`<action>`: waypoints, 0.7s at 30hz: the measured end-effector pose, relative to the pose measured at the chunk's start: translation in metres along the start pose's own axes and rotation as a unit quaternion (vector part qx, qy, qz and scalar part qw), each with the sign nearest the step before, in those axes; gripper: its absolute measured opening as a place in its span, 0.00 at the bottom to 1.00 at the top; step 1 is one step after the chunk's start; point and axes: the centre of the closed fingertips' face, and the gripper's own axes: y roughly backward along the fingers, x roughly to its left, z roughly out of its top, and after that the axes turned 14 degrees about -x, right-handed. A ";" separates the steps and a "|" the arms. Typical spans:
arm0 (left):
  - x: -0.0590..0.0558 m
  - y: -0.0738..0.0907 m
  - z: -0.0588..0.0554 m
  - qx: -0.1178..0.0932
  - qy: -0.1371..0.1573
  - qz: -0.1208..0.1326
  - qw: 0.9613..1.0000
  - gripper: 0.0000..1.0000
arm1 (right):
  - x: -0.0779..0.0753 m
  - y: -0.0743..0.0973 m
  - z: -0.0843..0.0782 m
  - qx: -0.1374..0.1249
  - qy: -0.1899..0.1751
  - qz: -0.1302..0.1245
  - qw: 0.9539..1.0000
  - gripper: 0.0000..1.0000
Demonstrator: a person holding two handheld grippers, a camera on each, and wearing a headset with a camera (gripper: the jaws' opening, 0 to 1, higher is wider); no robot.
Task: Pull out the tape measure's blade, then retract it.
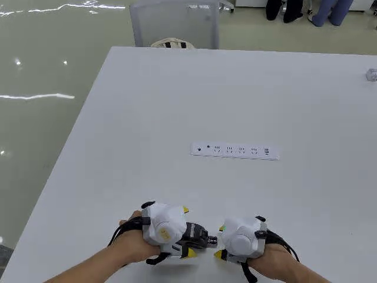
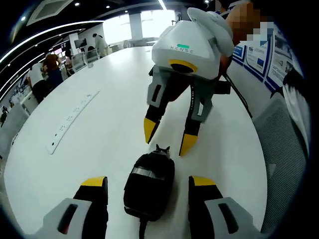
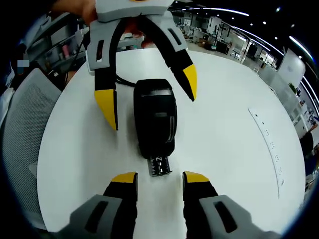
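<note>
Straddling the black tape measure, your left gripper stands wide, with a gap showing on either side of the case. Your right gripper faces it, likewise wide, and the short exposed end of the blade lies just ahead of its yellow tips. Both grippers work at the near edge of the white table, well apart from the power strip.

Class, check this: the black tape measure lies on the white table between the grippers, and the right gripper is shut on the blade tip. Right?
No. The right gripper is open, jaws apart, the blade tip unclamped just ahead of them, as the right gripper view shows. The black tape measure does lie on the white table between the grippers.
</note>
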 end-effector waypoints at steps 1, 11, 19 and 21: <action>0.000 -0.001 -0.002 0.003 -0.002 -0.003 1.000 0.61 | 0.000 -0.001 0.000 0.001 0.004 0.001 1.000 0.36; -0.005 -0.007 -0.006 0.014 -0.006 -0.024 1.000 0.57 | -0.002 -0.008 0.000 0.001 0.008 0.011 1.000 0.30; -0.006 -0.012 -0.008 0.022 -0.019 -0.033 0.999 0.53 | -0.002 -0.010 -0.001 0.001 0.008 0.017 1.000 0.27; -0.006 -0.012 -0.007 0.023 -0.024 -0.035 0.999 0.51 | -0.001 -0.009 0.000 0.000 0.016 0.019 1.000 0.25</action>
